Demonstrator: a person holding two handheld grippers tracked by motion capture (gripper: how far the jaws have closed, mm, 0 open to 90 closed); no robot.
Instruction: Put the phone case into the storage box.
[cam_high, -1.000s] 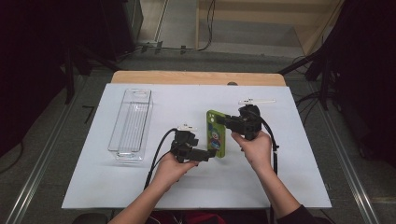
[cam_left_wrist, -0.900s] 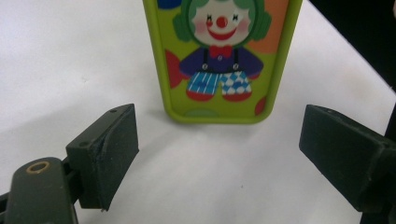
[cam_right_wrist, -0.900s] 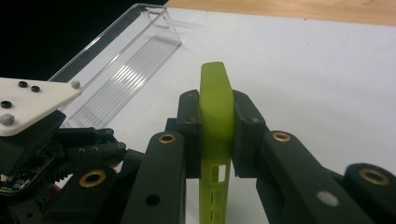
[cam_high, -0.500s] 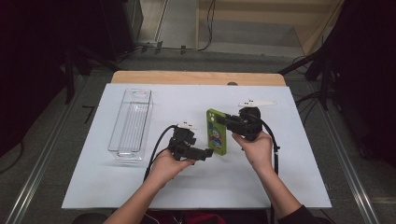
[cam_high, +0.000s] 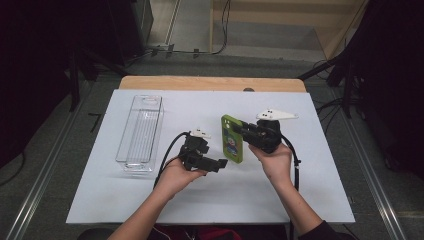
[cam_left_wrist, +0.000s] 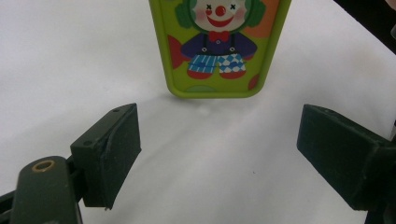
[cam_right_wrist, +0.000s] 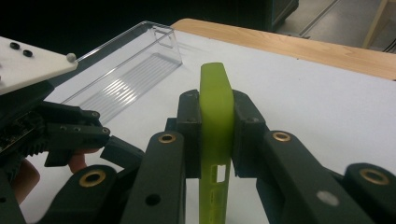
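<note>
Standing on edge near the middle of the tabletop (cam_high: 150, 200), a green phone case (cam_high: 233, 138) printed with a clown is being gripped by the right tool (cam_high: 245, 131), whose jaws are clamping its thin sides. Its long axis is running toward the far edge of the tabletop, with the printed face turning toward the left tool (cam_high: 222, 163). That tool is hovering just beside the case on its left with jaws spread wide and empty, so the left hand (cam_high: 175, 175) is the nearer free one. A clear plastic tray (cam_high: 140, 131) is lying well apart, toward the left edge. The left gripper view is showing the clown print (cam_left_wrist: 219, 42) straight ahead between the spread jaws; the right gripper view is presenting the case (cam_right_wrist: 216, 121) edge-on, with cut-outs near its lower end.
</note>
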